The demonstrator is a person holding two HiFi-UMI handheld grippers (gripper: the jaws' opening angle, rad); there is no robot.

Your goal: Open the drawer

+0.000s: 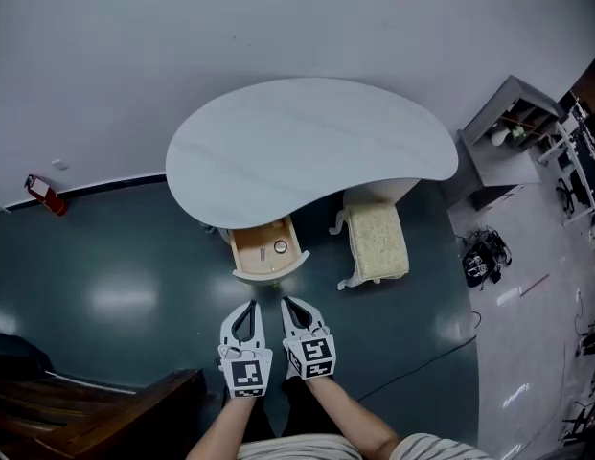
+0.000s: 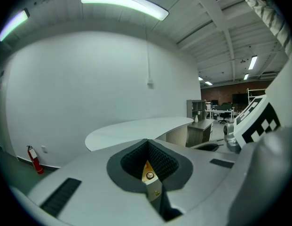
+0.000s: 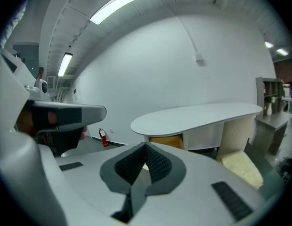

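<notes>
Left claw (image 1: 250, 307) and right claw (image 1: 288, 303), two in all, were both closed, with nothing between their jaws. They hung side by side over the dark floor (image 1: 115, 257), near the drawer's front and apart from it. Each carried one marker cube (image 1: 246, 372) printed with square black-and-white patterns. One drawer (image 1: 257, 247) stood pulled out from under the near edge of the single curved white table (image 1: 307, 147). Its pale wooden inside was open to view, and one small round object (image 1: 280, 247) lay in it. Its long axis ran from the table toward the person, the rounded front facing the claws. One cushioned stool (image 1: 377, 241) stood just beside the drawer. One red fire extinguisher (image 1: 45, 195) stood against the wall.
</notes>
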